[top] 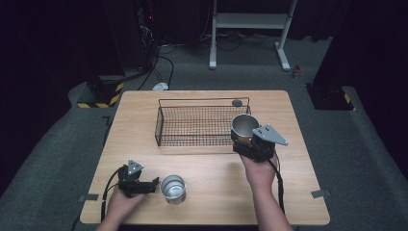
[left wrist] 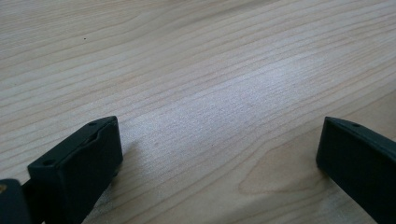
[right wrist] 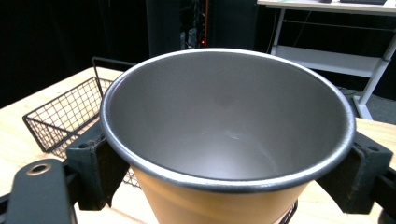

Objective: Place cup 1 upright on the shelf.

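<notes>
Right gripper view looks straight into the orange cup (right wrist: 229,140): my right gripper (right wrist: 229,177) has its two black jaws pressed against the cup's outer wall just under the rolled rim, one on each side, and the cup is lifted off the wood and upright, mouth up. Its inside is bare grey metal, its outside orange. From the high view, that right gripper (top: 243,139) carries the cup (top: 244,126) at the near right corner of the wire basket (top: 192,126), about over its rim; I cannot tell whether the cup touches the wire.

My left gripper (left wrist: 219,154) has its jaws spread wide with nothing between them, just bare wood of the table (left wrist: 196,70) below. In the high view this left gripper (top: 153,184) sits low near the front left of the table (top: 144,115), its jaws pointing toward a silver cup (top: 173,188) that stands upright just beside them, apart from them.

A small dark round object (top: 236,102) lies on the table behind the basket's far right corner.
</notes>
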